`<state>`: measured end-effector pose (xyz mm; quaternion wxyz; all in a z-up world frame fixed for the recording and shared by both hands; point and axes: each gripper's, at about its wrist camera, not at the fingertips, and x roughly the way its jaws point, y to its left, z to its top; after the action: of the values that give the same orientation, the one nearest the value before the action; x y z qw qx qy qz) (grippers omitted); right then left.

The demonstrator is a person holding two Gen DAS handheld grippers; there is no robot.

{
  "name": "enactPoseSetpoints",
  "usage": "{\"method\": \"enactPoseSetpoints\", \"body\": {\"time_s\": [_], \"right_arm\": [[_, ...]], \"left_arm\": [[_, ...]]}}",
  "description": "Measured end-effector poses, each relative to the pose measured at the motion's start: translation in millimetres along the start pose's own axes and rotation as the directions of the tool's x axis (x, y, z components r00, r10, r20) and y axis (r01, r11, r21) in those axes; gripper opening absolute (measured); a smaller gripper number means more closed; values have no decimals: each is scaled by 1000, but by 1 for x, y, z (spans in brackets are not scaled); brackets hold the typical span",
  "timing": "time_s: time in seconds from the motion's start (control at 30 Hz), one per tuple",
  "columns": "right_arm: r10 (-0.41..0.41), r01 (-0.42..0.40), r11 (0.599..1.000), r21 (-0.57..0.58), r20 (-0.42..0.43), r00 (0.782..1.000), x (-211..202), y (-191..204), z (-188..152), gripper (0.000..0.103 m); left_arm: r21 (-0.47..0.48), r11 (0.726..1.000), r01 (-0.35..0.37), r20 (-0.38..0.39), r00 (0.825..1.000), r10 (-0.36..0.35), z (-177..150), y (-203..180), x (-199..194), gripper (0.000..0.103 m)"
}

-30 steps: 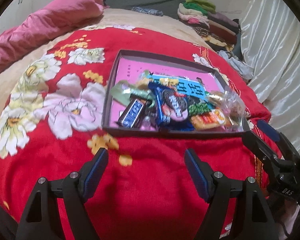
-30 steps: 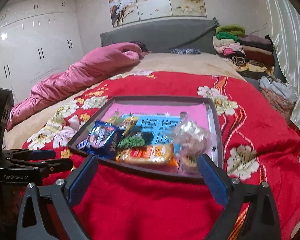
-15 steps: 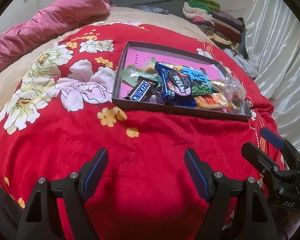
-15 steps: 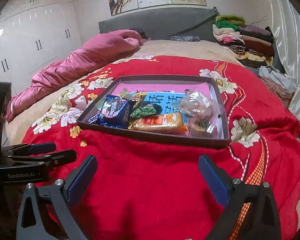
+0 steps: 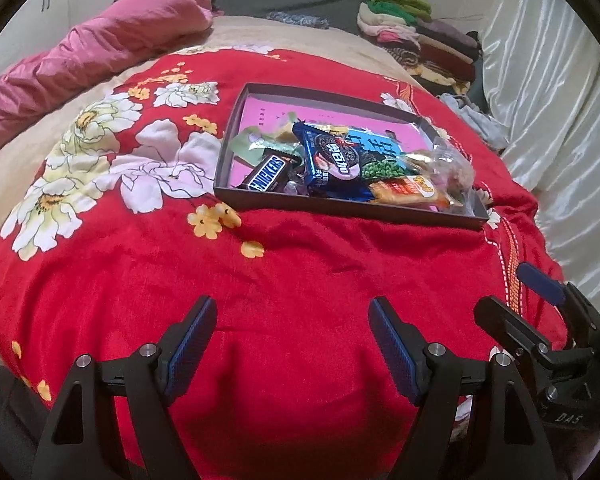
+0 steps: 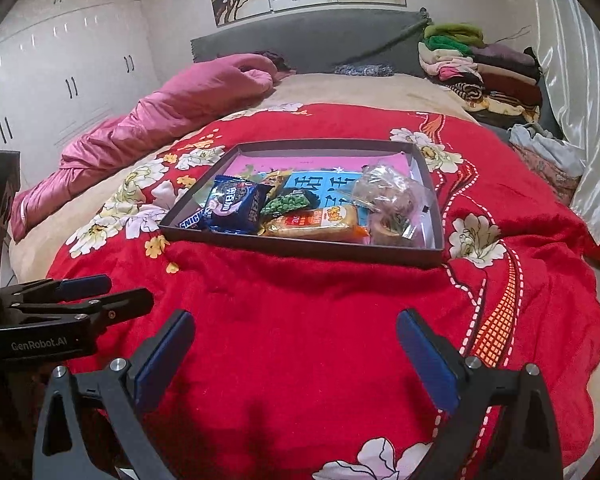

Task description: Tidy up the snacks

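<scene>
A dark shallow box with a pink floor lies on the red flowered blanket. In it are a Snickers bar, a blue Oreo pack, a green pea packet, an orange biscuit pack and a clear bag of sweets. My left gripper is open over bare blanket, well short of the box. My right gripper is open too, with nothing between its fingers. Each gripper shows at the edge of the other's view.
A pink quilt lies rolled along the bed's left side. Folded clothes are stacked at the far right by the grey headboard. White curtains hang on the right, white wardrobes stand on the left.
Both grippers have drawn back from the box toward the bed's near end, so the box looks smaller and farther away. Both stayed open and empty.
</scene>
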<state>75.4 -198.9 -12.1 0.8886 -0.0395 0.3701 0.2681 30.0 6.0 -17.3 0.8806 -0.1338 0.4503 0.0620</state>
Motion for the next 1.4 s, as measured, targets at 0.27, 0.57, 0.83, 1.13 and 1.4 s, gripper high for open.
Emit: {"method": "enactPoseSetpoints", "body": {"time_s": [0.27,0.57,0.83,1.13,1.4], "right_arm": [[-8,8,1000,7,2,1000,0,-4,0,102],[-15,15,1000,8,4,1000,0,-4,0,102],[-33,33,999,15,8,999,-1,-7,0,102],[-42,42,999,14,6,999,0,-9,0,102],[-54,54,998,7,0,999,0,-9,-1,102]], "left_arm": [[14,1000,-12,15,1000,12,1,-1,-7,79],[13,1000,-23,8,1000,23,0,1,-10,79],[18,999,-42,12,999,41,0,1,-11,79],[21,999,-39,6,999,39,1,1,-11,79],[28,999,-22,-6,1000,22,0,0,-9,79]]}}
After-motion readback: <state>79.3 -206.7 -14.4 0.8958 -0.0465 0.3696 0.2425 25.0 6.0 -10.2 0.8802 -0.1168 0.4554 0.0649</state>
